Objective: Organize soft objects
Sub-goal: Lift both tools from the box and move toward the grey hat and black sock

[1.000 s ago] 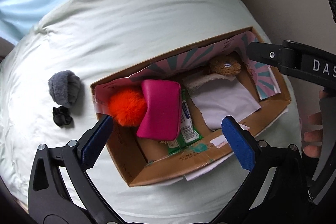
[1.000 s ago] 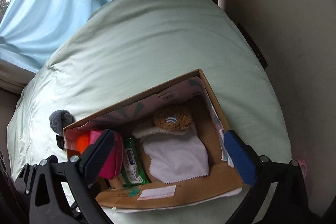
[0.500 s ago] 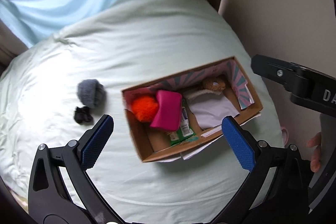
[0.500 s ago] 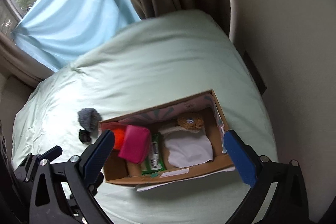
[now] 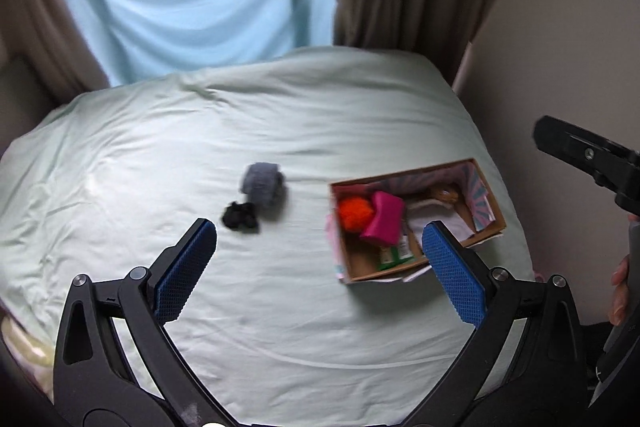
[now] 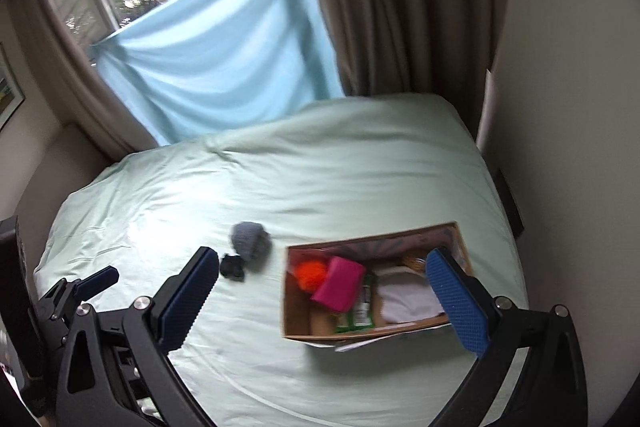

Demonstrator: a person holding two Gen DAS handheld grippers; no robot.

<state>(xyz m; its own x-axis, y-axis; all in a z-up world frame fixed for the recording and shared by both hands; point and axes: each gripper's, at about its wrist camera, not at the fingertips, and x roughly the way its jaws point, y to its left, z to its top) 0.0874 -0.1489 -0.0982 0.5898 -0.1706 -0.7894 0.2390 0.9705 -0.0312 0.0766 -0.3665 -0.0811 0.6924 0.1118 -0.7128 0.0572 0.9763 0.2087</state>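
Both grippers – left gripper (image 5: 318, 271), right gripper (image 6: 322, 301) – spread wide, empty. Open cardboard box (image 5: 490, 227) near bed's right edge holds most items. Grey knitted bundle (image 5: 262, 183) and black fabric scrunchie (image 5: 240, 217) left on pale green bedsheet (image 5: 280, 115), mid-bed – probably next.

Matt cardboard box (image 5: 416, 269), fuzzy pompom (image 5: 355, 213)

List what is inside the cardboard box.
The cardboard box holds an orange pom-pom, pink pouch, green packet, white cloth and a brown plush toy. Anything beneath them is hidden.
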